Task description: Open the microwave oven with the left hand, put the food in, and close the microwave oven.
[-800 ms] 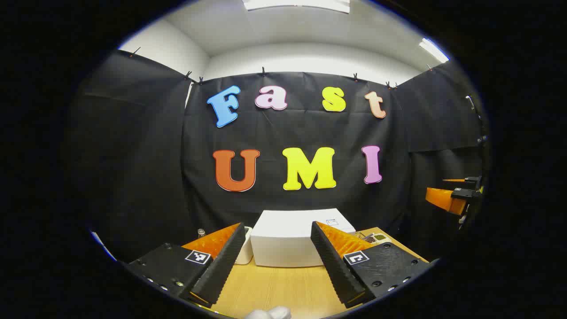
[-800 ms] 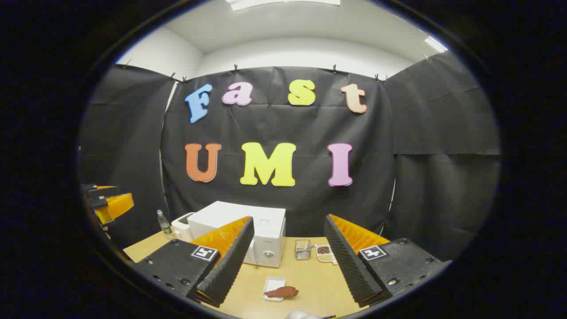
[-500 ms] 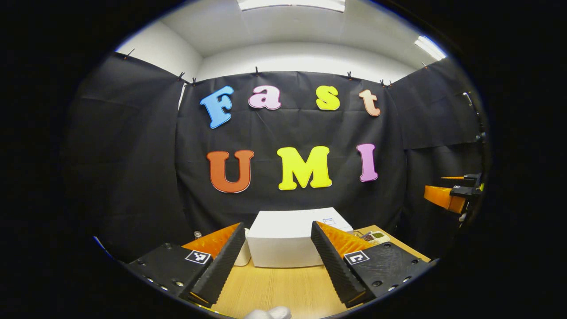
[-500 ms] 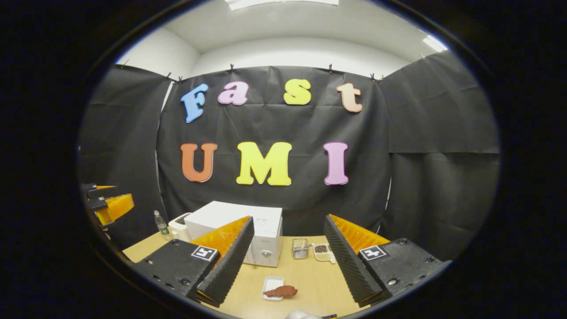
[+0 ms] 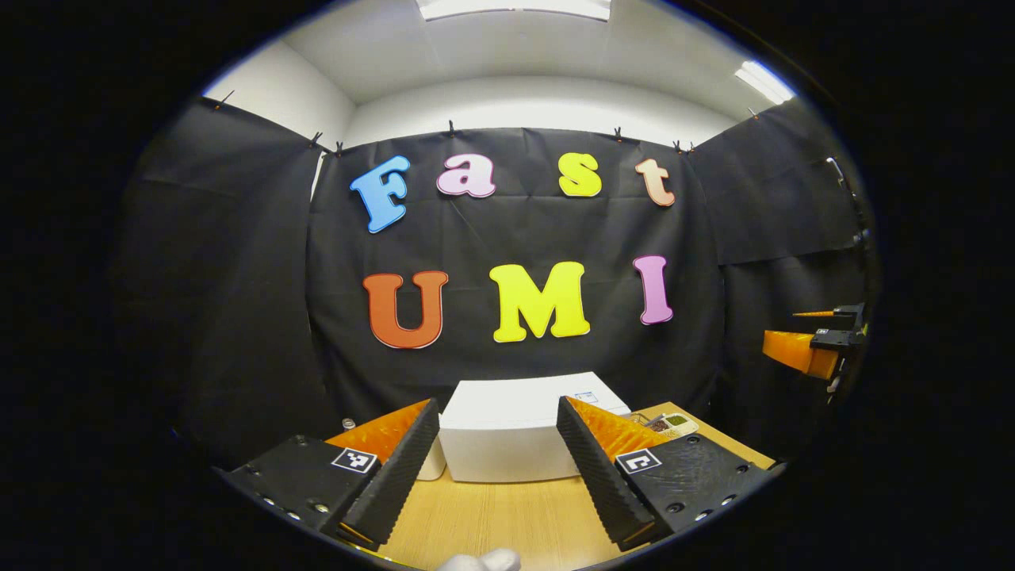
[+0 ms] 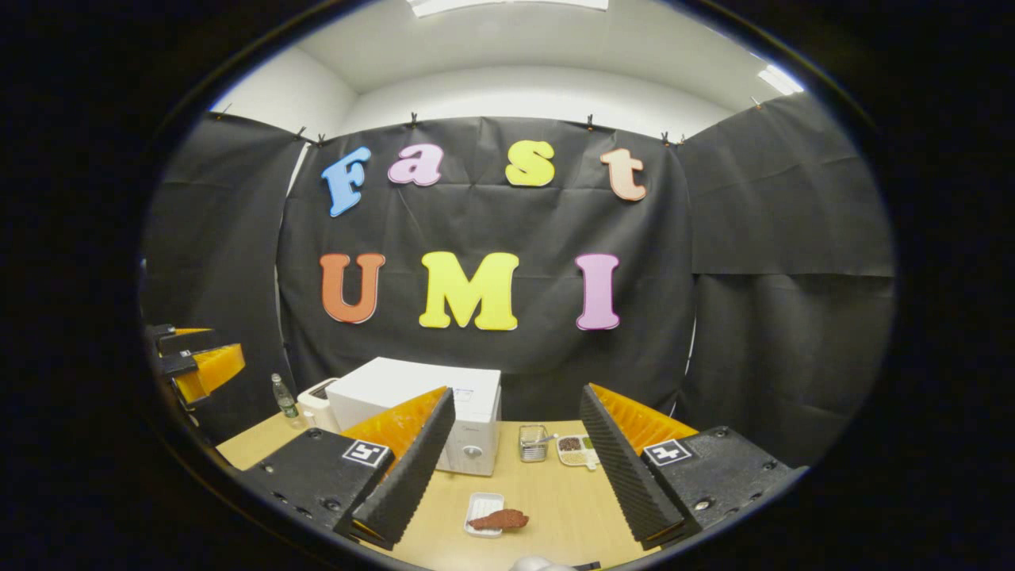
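Your white box-shaped microwave oven [image 6: 416,412] stands at the far side of the pale wooden tabletop [image 6: 547,500], against the black cloth wall. In the right gripper view you see its flat top and its front with a round knob low on the right side; its door is shut. In the left gripper view the same oven [image 5: 515,432] sits straight ahead, between your left fingers.

The food, a reddish-brown piece on a small white rectangular tray [image 6: 484,515], lies on the tabletop nearer to you than the oven and well apart from it, between the fingers of your right tongs [image 6: 515,468]. What kind of food it is you cannot make out at this size.

Your left tongs [image 5: 496,460] are spread wide and hold nothing, raised above the tabletop. Your right tongs are likewise spread and empty. At the left edge of the right gripper view, the left tongs [image 6: 194,361] show cut off; their gap there is too small to judge.

Right of the oven stand a small wire-mesh holder [image 6: 533,442] and a white divided dish of dark and pale bits [image 6: 577,450]; their contents are too small to tell. Left of the oven, a small clear plastic bottle [image 6: 281,395] and a white appliance [image 6: 317,400] are partly hidden. A bit of white glove [image 5: 480,561] is cut off at the bottom edge of the left gripper view.
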Demonstrator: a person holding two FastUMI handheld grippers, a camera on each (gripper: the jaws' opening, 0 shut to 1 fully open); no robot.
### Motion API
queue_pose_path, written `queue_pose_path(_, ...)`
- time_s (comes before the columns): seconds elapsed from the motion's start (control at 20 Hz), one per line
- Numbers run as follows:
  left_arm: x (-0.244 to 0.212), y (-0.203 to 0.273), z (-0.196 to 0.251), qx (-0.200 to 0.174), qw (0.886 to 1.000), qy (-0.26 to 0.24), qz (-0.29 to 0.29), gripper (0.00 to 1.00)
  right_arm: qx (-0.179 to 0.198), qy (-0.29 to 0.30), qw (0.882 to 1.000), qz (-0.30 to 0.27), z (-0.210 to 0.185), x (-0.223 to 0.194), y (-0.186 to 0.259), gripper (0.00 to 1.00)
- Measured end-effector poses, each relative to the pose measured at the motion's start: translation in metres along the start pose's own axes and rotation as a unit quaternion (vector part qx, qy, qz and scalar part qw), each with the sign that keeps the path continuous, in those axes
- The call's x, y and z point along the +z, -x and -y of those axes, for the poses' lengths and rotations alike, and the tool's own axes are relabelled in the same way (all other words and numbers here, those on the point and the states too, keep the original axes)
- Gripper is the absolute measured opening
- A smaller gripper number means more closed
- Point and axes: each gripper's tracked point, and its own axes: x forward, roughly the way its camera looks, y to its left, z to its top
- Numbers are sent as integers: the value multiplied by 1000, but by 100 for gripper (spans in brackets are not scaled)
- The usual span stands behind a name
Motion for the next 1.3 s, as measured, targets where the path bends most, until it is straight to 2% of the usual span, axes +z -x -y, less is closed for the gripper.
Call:
queue_pose_path(0.25,-27,-26,21,-7,1000,-4,8,94,5,-3,1000,-4,9,0,-11,94)
queue_pose_path(0.55,-99,-79,81,-25,1000,6,-11,93,16,-1,1000,-19,37,-1,-25,94)
queue_pose_path(0.6,-112,-90,92,-29,999,7,-11,83,13,2,1000,-19,44,2,-29,94)
queue_pose_path(0.65,-125,-102,105,-36,999,4,-21,94,11,4,1000,-17,51,4,-33,94)
queue_pose_path(0.7,-140,-114,116,-41,999,1,-25,83,10,7,1000,-17,54,6,-37,94)
queue_pose_path(0.75,-155,-126,126,-45,999,-4,-30,93,12,12,1000,-18,57,6,-40,94)
queue_pose_path(0.9,-194,-163,147,-52,997,-10,-48,96,16,24,999,-32,71,1,-52,94)
queue_pose_path(0.95,-207,-176,151,-51,997,-9,-58,88,15,24,999,-36,77,-2,-55,94)
queue_pose_path(1.0,-220,-188,153,-50,997,-5,-66,96,13,23,999,-42,81,-6,-58,94)
queue_pose_path(1.15,-248,-225,159,-46,996,-4,-80,96,6,16,998,-62,94,-20,-67,94)
queue_pose_path(1.2,-253,-235,161,-45,996,-8,-83,96,3,16,998,-69,100,-26,-69,100)
queue_pose_path(1.25,-257,-244,162,-44,996,-11,-82,96,-1,15,997,-75,104,-29,-70,94)
queue_pose_path(1.3,-262,-250,163,-43,995,-13,-86,96,-4,13,997,-77,108,-31,-73,94)
